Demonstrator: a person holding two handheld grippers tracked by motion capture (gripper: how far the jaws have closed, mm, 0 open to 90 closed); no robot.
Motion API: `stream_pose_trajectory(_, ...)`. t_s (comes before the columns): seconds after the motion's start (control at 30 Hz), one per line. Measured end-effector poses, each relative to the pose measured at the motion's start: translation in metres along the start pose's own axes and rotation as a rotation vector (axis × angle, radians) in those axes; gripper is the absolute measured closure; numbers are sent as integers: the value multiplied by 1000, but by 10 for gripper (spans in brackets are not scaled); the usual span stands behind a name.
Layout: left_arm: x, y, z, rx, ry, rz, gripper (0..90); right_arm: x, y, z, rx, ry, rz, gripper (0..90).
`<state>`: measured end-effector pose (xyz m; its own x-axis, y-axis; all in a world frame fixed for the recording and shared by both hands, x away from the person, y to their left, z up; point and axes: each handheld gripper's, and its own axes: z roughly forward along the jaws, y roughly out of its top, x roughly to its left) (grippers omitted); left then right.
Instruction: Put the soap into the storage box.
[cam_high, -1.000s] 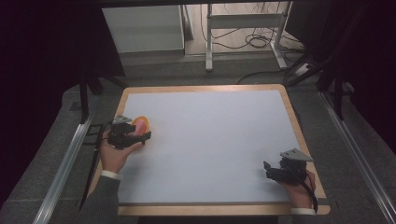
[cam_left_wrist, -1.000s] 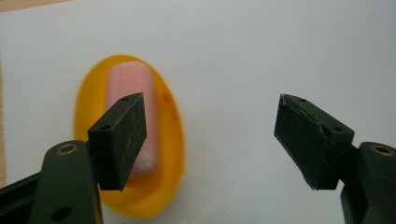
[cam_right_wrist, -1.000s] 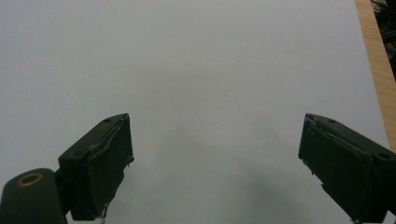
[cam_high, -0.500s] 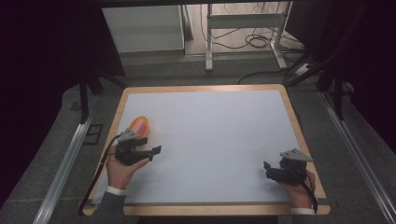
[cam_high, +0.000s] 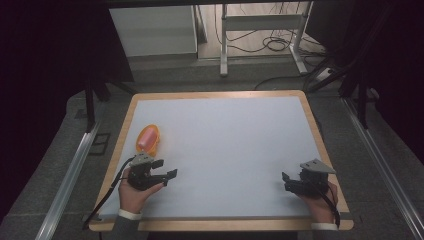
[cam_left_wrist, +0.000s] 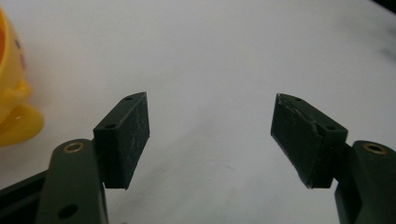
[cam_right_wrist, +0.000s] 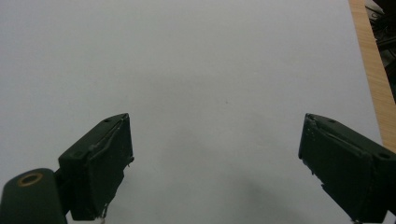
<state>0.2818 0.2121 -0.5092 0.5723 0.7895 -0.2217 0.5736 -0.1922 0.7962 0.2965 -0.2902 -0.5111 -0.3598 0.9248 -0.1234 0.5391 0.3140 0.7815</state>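
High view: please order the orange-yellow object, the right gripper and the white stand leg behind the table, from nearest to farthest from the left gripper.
1. Orange-yellow object: just beyond the left gripper, near the table's left edge.
2. Right gripper: across the table, at the right near edge.
3. White stand leg: on the floor beyond the far edge.

The high view looks forward and down from above the person's side, taking in the whole white table (cam_high: 235, 150) and the floor beyond. The left gripper view sits low and close, looking along its jaws across the white surface, a yellow object (cam_left_wrist: 11, 93) at its left edge. The right gripper view, equally close, faces the same surface and the table's wooden edge (cam_right_wrist: 371, 70).
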Motion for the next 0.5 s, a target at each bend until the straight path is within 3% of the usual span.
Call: stream_pose_trajectory(0.5,0,-6,9,69,10,18,265,-1,1,0,0,-6,-1,96)
